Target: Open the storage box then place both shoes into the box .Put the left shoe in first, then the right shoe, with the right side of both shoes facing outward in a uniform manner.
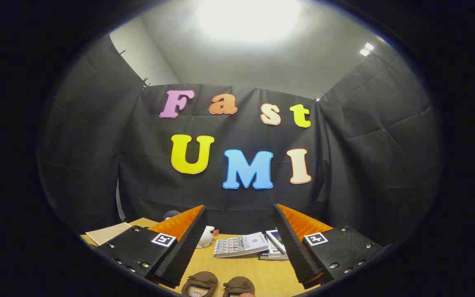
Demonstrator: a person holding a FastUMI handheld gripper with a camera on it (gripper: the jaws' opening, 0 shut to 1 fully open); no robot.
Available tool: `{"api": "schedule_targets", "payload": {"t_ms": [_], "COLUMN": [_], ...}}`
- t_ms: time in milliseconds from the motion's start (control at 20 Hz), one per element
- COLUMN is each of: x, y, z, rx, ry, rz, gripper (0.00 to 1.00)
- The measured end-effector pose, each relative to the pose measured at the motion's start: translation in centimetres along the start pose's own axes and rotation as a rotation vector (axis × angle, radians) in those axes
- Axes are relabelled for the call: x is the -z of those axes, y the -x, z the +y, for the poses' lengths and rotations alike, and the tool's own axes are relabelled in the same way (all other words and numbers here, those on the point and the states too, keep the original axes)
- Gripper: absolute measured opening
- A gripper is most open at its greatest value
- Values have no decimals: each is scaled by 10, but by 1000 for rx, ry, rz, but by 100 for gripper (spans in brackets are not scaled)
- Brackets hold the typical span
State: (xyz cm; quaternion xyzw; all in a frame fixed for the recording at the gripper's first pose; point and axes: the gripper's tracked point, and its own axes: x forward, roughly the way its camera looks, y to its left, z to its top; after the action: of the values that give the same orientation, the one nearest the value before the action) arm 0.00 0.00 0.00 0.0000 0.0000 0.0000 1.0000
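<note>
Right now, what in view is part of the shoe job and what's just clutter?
Job:
- pair of brown shoes, on the wooden table between the tongs' fingers
- tongs, open, holding nothing

Clutter:
- stack of books beyond the fingers
- small white toy by one finger
- sheet of paper at the table edge

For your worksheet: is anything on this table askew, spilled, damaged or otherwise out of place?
Nothing stands out. Two brown shoes lie side by side on the table between the open gripper fingers; books and a small white toy sit beyond, undisturbed.
</note>
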Motion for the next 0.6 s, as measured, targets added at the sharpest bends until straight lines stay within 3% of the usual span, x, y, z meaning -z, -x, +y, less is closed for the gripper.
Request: {"api": "schedule_targets", "payload": {"t_ms": [600], "x": [-4], "y": [-1], "z": [9], "rx": [-14], "ry": [27], "rz": [-10], "gripper": [98]}}
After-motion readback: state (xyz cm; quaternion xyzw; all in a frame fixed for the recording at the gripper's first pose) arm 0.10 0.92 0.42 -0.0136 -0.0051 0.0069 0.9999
